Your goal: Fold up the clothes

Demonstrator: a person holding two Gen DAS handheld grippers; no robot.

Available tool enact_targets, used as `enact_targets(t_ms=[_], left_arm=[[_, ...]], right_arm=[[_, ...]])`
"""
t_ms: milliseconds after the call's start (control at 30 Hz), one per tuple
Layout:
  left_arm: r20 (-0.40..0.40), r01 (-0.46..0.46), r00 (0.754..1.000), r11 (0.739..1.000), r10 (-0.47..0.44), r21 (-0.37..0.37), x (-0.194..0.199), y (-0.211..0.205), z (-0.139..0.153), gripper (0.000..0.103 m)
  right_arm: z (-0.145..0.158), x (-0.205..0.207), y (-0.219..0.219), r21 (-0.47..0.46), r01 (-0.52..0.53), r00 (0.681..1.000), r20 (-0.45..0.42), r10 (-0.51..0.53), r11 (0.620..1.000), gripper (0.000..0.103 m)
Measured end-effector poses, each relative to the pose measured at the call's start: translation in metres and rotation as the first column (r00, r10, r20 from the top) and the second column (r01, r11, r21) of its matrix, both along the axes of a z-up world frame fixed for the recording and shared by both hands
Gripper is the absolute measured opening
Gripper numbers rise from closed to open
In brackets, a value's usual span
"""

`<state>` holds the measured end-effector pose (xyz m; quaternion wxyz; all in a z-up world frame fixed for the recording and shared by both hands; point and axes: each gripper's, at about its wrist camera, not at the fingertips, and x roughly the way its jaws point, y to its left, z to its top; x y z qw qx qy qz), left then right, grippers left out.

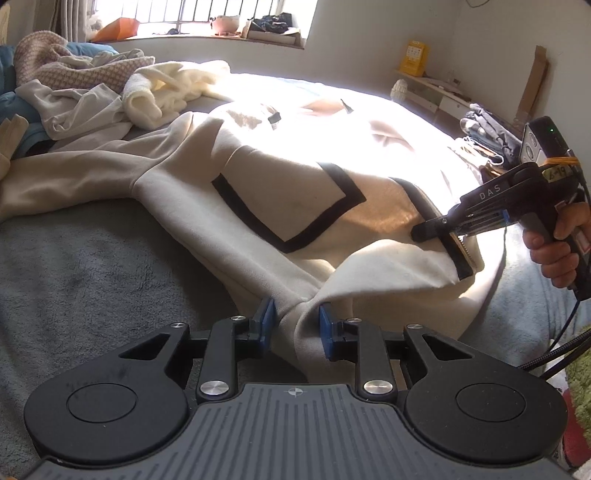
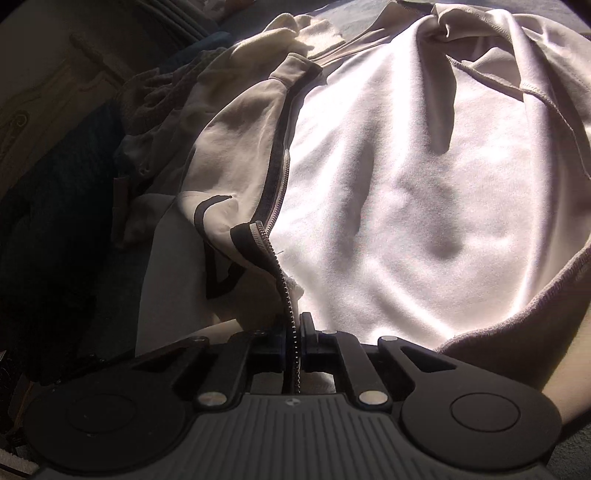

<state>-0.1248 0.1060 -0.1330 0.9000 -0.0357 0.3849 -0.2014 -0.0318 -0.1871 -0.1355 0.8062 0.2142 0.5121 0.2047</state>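
With the left claw (image 1: pixel 296 322) pinching the cream jacket's (image 1: pixel 258 206) hem and the right claw (image 2: pixel 292 341) clamped on its zipper edge (image 2: pixel 284 280), uneven pulling could tug the fabric free.

Barred window (image 1: pixel 207 14) across top of frame, sill cluttered, strong sunlight pouring in. Pale wall (image 1: pixel 369 37) upper right, yellow box (image 1: pixel 413 58) on low white shelf (image 1: pixel 436 88). Grey fleece bed cover (image 1: pixel 92 266) lower left. Cardboard strip (image 1: pixel 532 85) leaning against wall.

jacket (image 1: pixel 295 206) | cream, black trim, zipper | unzipped, crumpled | spread on grey bed
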Motion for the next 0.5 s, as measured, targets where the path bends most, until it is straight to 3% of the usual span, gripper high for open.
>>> enact_targets(t_ms=[100, 400, 500], left_arm=[[-0.027, -0.022, 0.999, 0.999, 0.021, -0.035, 0.003, 0.006, 0.0, 0.03], [0.003, 0.02, 1.0, 0.995, -0.02, -0.094, 0.012, 0.004, 0.008, 0.043], [-0.051, 0.048, 0.997, 0.994, -0.053, -0.101, 0.02, 0.0, -0.002, 0.046]], right_arm=[[-0.004, 0.0, 0.001, -0.011, 0.003, 1.0, -0.009, -0.003, 1.0, 0.007], [-0.006, 0.003, 0.004, 0.025, 0.028, 0.999, -0.042, -0.027, 0.999, 0.007], [-0.008, 0.005, 0.005, 0.038, 0.04, 0.998, -0.06, -0.037, 0.998, 0.007]])
